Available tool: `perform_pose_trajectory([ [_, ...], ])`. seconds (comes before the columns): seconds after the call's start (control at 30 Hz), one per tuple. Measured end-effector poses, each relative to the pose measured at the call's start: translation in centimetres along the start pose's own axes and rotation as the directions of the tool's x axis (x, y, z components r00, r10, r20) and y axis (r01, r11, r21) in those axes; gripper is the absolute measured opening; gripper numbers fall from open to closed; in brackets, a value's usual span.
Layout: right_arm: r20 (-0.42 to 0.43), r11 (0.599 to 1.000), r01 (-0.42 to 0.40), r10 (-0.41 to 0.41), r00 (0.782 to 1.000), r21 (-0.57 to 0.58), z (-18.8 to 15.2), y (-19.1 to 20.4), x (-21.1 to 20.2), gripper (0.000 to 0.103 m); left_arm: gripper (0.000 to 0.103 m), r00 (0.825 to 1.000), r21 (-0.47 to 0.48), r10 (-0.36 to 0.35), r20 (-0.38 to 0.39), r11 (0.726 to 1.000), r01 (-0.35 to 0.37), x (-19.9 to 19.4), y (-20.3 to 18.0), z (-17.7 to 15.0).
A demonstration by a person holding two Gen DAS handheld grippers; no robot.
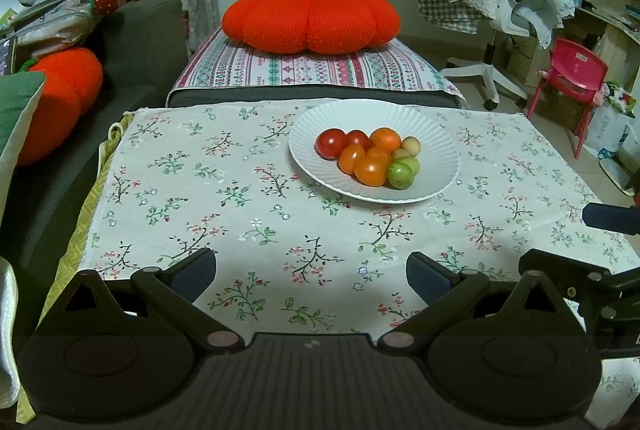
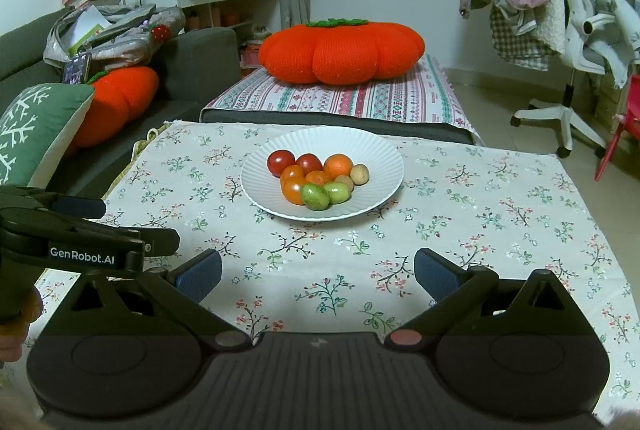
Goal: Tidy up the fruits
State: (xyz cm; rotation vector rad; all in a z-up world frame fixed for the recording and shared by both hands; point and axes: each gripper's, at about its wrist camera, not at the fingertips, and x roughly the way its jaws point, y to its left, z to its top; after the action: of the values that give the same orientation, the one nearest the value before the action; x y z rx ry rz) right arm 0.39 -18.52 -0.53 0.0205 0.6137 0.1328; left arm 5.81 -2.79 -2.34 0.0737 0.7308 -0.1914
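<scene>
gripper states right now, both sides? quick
Left gripper: open, holding nothing, above the floral tablecloth.
Right gripper: open, holding nothing, short of the white plate of fruits.

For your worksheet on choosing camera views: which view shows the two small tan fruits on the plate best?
The right wrist view: both tan fruits sit unobstructed at the pile's right edge on the white plate. In the left wrist view, one tan fruit shows clearly, while the other is partly hidden behind a green fruit.

I see a matt ribbed white plate (image 2: 372, 154) on printed floral cloth (image 2: 480, 230), glossy smooth-skinned tomatoes (image 2: 294, 190), and a fuzzy knitted pumpkin cushion (image 2: 340, 50) at upper centre.
</scene>
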Motion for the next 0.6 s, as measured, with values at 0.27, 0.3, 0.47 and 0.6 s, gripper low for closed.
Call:
perform_pose_trajectory([
  [0.27, -0.001, 1.0, 0.001, -0.001, 1.0, -0.006, -0.04, 0.16, 0.04, 0.103, 0.087, 1.0, 0.001, -0.01, 0.016, 1.0, 0.009, -0.19, -0.16, -0.02],
  [0.3, -0.002, 1.0, 0.002, -0.002, 1.0, -0.005, -0.04, 0.16, 0.04, 0.103, 0.087, 1.0, 0.002, -0.01, 0.016, 1.0, 0.01, -0.18, -0.16, -0.01],
  [0.47, -0.002, 1.0, 0.003, -0.003, 1.0, -0.006, -0.02, 0.13, 0.07, 0.103, 0.087, 1.0, 0.003, -0.01, 0.013, 1.0, 0.01, -0.15, -0.26, -0.04],
  [0.6, -0.003, 1.0, 0.004, -0.004, 1.0, -0.007, -0.04, 0.13, 0.15, 0.103, 0.087, 1.0, -0.002, -0.011, 0.013, 1.0, 0.011, -0.15, -0.2, -0.02],
])
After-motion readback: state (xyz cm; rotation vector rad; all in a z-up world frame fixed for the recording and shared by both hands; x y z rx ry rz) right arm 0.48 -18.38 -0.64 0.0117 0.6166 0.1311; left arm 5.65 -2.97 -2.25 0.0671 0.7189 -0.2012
